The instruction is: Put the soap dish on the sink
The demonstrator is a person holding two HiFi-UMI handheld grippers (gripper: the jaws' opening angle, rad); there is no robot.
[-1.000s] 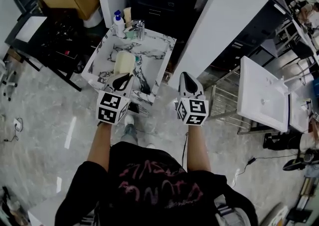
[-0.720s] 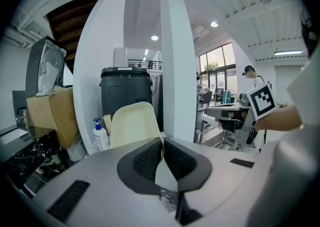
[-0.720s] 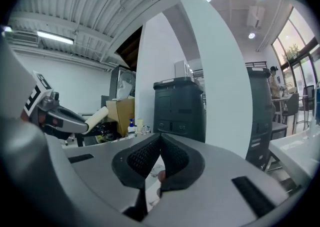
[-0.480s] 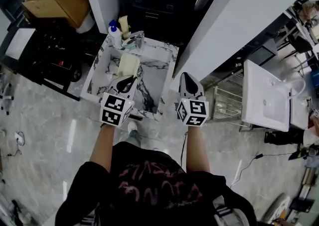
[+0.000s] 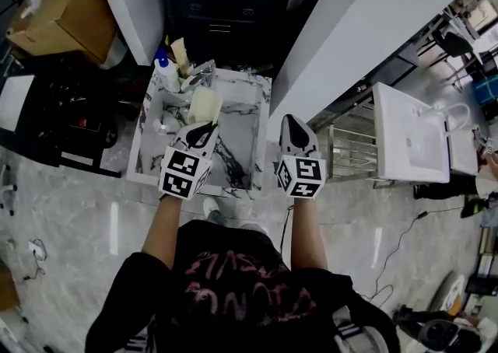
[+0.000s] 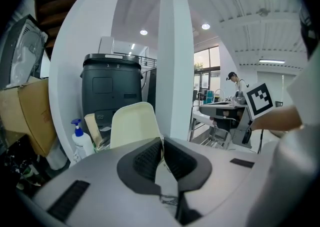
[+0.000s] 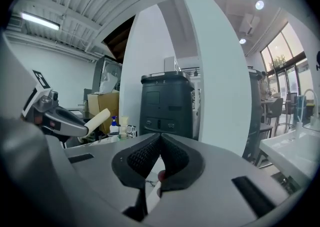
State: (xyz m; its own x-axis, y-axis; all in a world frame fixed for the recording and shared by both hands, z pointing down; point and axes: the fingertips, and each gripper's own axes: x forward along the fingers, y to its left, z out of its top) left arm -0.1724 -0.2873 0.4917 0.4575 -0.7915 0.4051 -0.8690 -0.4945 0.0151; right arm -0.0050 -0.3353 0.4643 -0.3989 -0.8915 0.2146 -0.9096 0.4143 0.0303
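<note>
A cream soap dish point(image 5: 201, 104) stands on edge in my left gripper point(image 5: 204, 124), which is shut on its lower rim. It hangs over the marble-patterned sink point(image 5: 261, 138), near the chrome faucet point(image 5: 198, 75) at the back. In the left gripper view the soap dish point(image 6: 135, 123) rises just beyond the closed left gripper point(image 6: 161, 143). My right gripper point(image 5: 289, 120) is shut with nothing in it, beside the sink's right edge. From the right gripper view, its jaws point(image 7: 160, 138) meet, and the soap dish point(image 7: 97, 120) shows at the left.
A blue-pump soap bottle point(image 5: 166, 75) and a tube point(image 5: 179, 52) stand at the sink's back left corner. A white pillar point(image 5: 350, 25) rises to the right, with a metal rack point(image 5: 350, 153) and a white washbasin point(image 5: 408, 138) beyond it. A cardboard box point(image 5: 54, 13) sits far left.
The sink has slid closer beneath both grippers and turned squarer to me. The left gripper keeps its hold on the soap dish; the right stays shut.
</note>
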